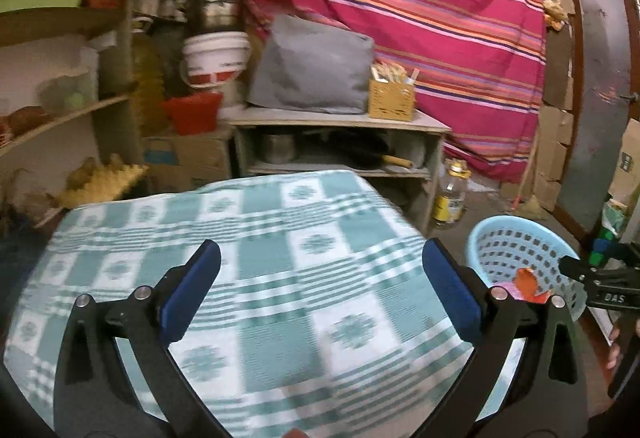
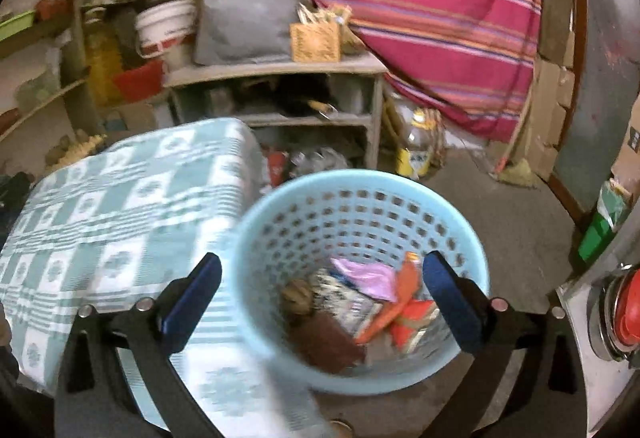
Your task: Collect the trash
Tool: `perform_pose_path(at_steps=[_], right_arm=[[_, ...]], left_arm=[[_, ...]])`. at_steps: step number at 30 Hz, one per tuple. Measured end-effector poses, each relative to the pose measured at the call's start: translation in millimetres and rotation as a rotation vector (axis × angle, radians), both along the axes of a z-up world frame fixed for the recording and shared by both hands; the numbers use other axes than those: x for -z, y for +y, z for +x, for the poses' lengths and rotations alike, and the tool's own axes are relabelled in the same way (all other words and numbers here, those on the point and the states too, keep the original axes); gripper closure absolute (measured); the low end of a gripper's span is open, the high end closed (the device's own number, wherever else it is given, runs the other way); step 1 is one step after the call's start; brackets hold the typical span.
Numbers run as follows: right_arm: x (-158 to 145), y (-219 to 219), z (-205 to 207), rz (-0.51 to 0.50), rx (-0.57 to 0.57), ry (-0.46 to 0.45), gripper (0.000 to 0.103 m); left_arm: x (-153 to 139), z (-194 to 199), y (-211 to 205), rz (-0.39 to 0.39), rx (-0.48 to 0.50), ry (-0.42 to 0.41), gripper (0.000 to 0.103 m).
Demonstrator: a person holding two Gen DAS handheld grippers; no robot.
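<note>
A light blue perforated basket (image 2: 360, 198) stands on the floor right of the table; it also shows in the left wrist view (image 1: 520, 238). Inside lie several wrappers: an orange one (image 2: 404, 310), a pink one (image 2: 366, 276), a brown one (image 2: 324, 342) and a printed one (image 2: 352, 304). My right gripper (image 2: 320, 298) is open and empty above the basket. My left gripper (image 1: 320, 290) is open and empty over the green-and-white checked tablecloth (image 1: 260, 238). The right gripper's body (image 1: 600, 282) shows at the right edge of the left wrist view.
A low wooden shelf (image 1: 340, 122) with a grey cushion (image 1: 312, 66) and a small wicker box (image 1: 390, 98) stands behind the table. A yellow-labelled bottle (image 1: 450, 198) sits on the floor. A striped red cloth (image 1: 420, 18) hangs at the back. Shelves (image 1: 60, 118) stand at left.
</note>
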State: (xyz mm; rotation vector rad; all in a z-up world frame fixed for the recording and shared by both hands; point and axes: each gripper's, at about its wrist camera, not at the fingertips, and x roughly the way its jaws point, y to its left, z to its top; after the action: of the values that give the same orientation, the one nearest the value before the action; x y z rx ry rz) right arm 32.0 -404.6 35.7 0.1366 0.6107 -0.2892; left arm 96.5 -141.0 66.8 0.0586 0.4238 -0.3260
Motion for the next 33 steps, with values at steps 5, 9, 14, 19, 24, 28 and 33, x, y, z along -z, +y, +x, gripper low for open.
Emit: perform_pose_path(at_steps=[5,9,14,19,24,28,33], right_arm=[[-8,62,-12,-0.020,-0.077,-0.073,0.005],[-10,110,-17,-0.022,-0.130,-0.132,0.005],[-6,153,-21,-0.042,-0.152,-0.183,0.005],[0,183,-19,-0.068,-0.182,-0.184,0.005],[2,204,-16,-0.131,-0.168,-0.197,0.005],[2,210,-15,-0.151,-0.173,-0.210,0.005],[7,220,-12,-0.163,-0.185,-0.205,0.005]], left_arm=[[3,-22,49,0.012,-0.089,-0.021,0.005],[11,-38,82,0.024,-0.155,-0.044,0.005],[28,-55,119,0.021,-0.208,-0.034,0.005],[45,-66,141,-0.006,-0.249,-0.013,0.005],[47,-69,147,0.020,-0.267,-0.040,0.005],[44,-69,148,0.013,-0.270,-0.053,0.005],[46,-69,145,0.037,-0.293,-0.065,0.005]])
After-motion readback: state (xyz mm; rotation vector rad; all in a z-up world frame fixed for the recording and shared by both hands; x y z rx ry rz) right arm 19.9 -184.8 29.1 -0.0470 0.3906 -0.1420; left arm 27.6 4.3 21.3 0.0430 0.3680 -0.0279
